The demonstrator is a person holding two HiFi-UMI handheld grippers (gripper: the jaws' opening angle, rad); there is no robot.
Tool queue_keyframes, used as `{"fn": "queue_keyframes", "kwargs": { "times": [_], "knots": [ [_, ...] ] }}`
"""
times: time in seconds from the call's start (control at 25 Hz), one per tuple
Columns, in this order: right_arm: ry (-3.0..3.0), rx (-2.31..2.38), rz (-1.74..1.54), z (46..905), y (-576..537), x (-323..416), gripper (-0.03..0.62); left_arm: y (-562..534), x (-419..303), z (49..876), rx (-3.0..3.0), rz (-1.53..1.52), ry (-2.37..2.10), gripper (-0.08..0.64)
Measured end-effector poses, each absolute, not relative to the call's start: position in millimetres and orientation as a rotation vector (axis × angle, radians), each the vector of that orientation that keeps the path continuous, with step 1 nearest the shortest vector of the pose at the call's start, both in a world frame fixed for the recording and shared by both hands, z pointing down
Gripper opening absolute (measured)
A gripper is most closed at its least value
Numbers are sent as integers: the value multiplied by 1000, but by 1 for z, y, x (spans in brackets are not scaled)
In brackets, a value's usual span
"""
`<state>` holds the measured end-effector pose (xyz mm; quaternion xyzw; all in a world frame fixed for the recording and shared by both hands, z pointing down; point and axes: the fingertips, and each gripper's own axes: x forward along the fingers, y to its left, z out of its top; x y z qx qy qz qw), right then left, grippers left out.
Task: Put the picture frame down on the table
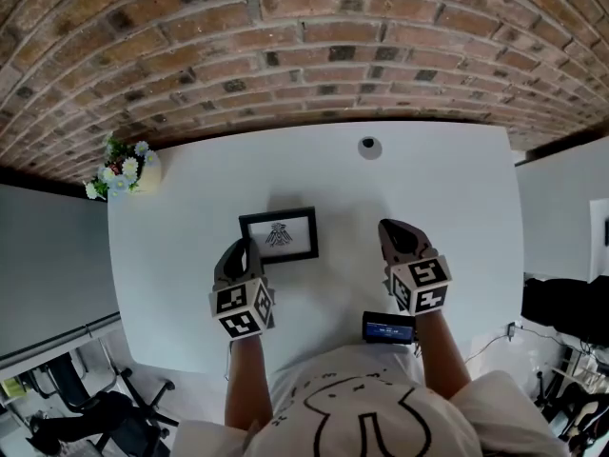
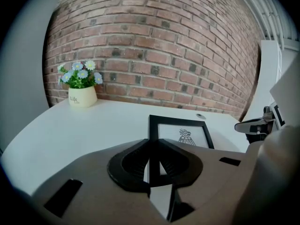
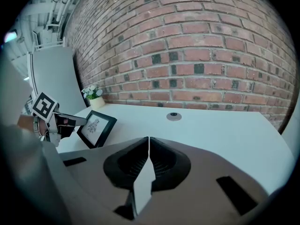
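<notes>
Left gripper (image 2: 151, 154): clamped on the left edge of the picture frame (image 1: 279, 236)
Right gripper (image 3: 148, 146): jaws pressed together on nothing; held well off to the right
Frame: over mid-table (image 1: 447, 188), tilted, print facing up; whether it touches the top is unclear
Step in hand: lower the raised edge slowly; keep it level; unclamp only once it lies flat

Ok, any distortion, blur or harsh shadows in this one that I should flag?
Head view: heavy barrel distortion bows the brick wall into an arch; light is even, with only a faint shadow by the picture frame. Left gripper view: fisheye with black corners; the near left gripper is soft, the frame's print sharp. Right gripper view: same fisheye, with the left edge smeared.
</notes>
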<state>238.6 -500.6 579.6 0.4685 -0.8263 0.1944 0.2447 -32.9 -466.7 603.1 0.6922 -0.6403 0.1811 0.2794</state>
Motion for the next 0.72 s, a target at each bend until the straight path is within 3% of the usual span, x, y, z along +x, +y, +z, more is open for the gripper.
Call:
{"fn": "queue_keyframes", "kwargs": {
  "times": [0.72],
  "knots": [
    [-2205, 1187, 588, 612, -494, 232, 20, -459, -39, 642, 1706, 572, -1594, 71]
  ]
}}
